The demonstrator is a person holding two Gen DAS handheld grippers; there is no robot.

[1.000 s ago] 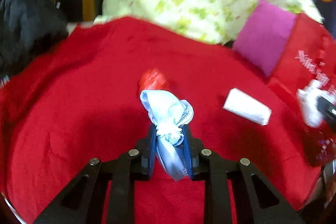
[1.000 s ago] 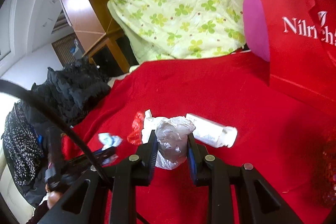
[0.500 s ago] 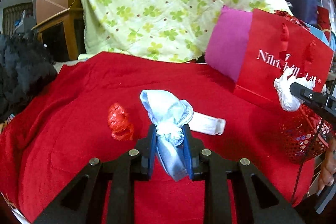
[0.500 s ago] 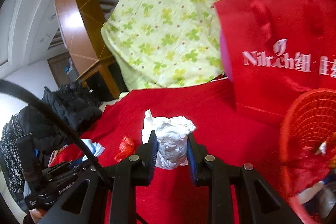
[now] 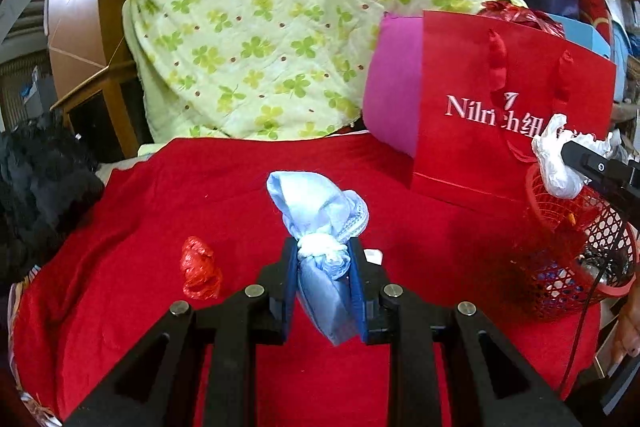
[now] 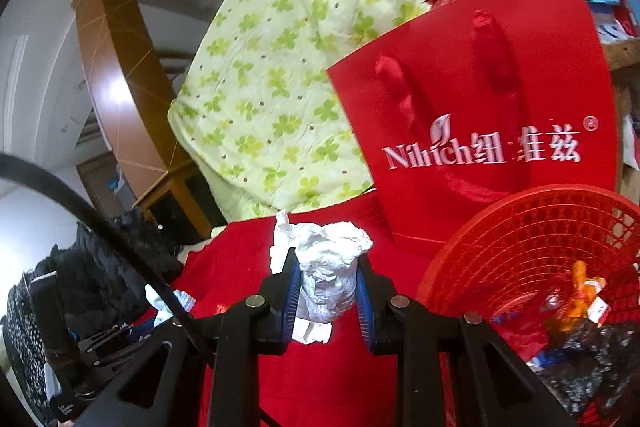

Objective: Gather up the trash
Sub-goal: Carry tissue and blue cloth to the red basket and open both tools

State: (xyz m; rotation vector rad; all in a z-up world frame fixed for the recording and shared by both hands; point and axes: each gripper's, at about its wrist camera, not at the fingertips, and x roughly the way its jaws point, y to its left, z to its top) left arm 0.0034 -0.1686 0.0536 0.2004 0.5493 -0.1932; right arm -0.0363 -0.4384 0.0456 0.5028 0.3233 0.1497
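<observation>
A red cloth (image 5: pixel 240 179) covers the surface — perhaps a bed. On it: a crumpled red wrapper (image 5: pixel 199 269), a red paper bag (image 5: pixel 512 107) and a red mesh basket (image 5: pixel 560 267) — side by side.

Black tongs (image 5: pixel 323 259), blue-lined fingers (image 6: pixel 291 291), silver screws (image 5: pixel 393 290), black cable (image 6: pixel 120 239).

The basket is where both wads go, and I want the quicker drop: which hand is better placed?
Right. Its gripper holds the white wad beside the red basket; the left gripper, holding the blue wad, is farther away.
</observation>
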